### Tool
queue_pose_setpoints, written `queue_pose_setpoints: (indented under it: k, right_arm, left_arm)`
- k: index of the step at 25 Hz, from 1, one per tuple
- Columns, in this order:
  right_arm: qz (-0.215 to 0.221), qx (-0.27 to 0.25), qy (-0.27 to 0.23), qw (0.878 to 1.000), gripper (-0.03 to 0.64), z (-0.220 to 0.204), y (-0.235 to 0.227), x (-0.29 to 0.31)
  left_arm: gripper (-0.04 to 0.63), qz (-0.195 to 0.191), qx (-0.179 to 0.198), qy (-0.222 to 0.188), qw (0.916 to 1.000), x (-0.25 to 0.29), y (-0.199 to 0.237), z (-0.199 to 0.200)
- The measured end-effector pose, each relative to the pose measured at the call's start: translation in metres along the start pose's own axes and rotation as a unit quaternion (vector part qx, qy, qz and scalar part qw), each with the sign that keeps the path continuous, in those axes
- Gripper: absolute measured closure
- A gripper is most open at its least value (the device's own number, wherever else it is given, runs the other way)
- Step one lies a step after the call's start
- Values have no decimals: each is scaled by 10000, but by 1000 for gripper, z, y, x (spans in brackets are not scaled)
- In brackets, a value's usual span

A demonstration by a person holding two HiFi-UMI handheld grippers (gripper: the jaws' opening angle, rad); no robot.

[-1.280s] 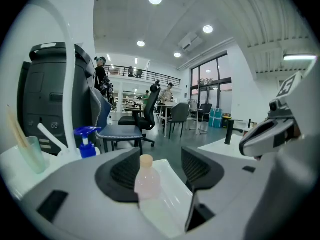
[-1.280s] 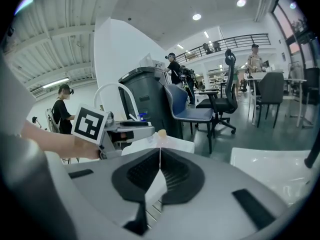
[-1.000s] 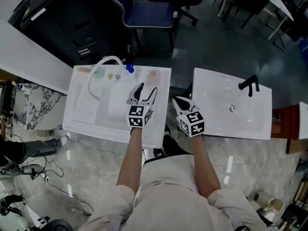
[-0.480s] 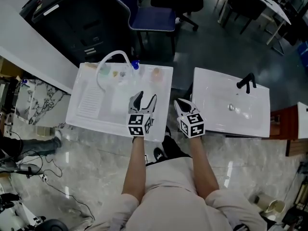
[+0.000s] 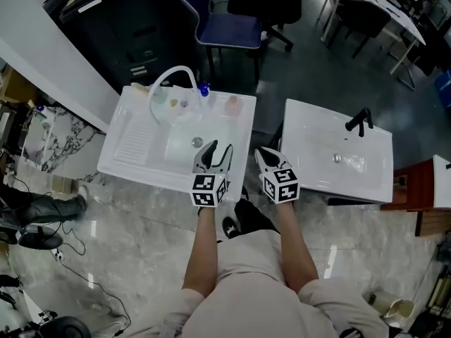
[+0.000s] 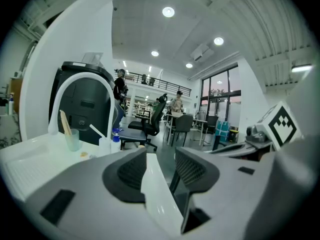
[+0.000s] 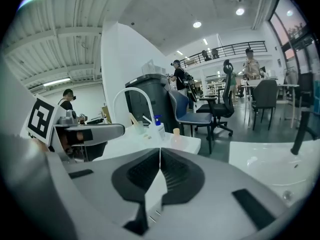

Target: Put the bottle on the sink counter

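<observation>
A small clear bottle with a peach cap (image 5: 232,105) stands upright on the back right corner of the white sink counter (image 5: 130,143); it also shows in the right gripper view (image 7: 176,133). My left gripper (image 5: 220,149) hovers over the counter's front right edge, well short of the bottle. Its jaws are closing with nothing between them (image 6: 160,156). My right gripper (image 5: 259,152) is beside it, off the counter's right edge, jaws shut and empty (image 7: 160,154).
A white arched faucet (image 5: 173,76), a cup with a stick (image 5: 158,94) and a blue pump bottle (image 5: 204,89) line the counter's back. A second white sink (image 5: 310,129) with a black tap (image 5: 361,122) stands to the right. Office chairs (image 5: 229,27) are behind.
Both grippers have drawn back toward the person, the left from over the basin to the counter's front edge. The left jaws stand narrower than before.
</observation>
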State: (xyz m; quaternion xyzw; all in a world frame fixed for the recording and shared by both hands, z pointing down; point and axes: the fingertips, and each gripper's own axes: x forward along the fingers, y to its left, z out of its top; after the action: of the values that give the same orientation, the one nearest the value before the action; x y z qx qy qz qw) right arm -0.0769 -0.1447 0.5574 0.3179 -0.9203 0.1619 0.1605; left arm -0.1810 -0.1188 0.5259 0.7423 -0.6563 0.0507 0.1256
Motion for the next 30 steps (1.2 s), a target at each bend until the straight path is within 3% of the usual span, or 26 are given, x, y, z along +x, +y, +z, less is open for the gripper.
queue_pose_setpoints:
  k: [6,15,19,30]
  right_arm:
    - [75,-48,-64,9999,611,-3,10,4]
    - [179,-18,0,9998,611,-13,20,15]
    - [171,-81,60,9998,611,-16,18,15]
    - [19,-60,80,9999,611,-20,10,7]
  left_arm:
    - [482,202,41,-156,9997,-20,8,2]
    - [586,246,57,-58,9997,-35,21,-13]
    - [589,174,-33,-21,9998,-33,20,-13]
    - [589,94,273,98,9995,-30,11,-14]
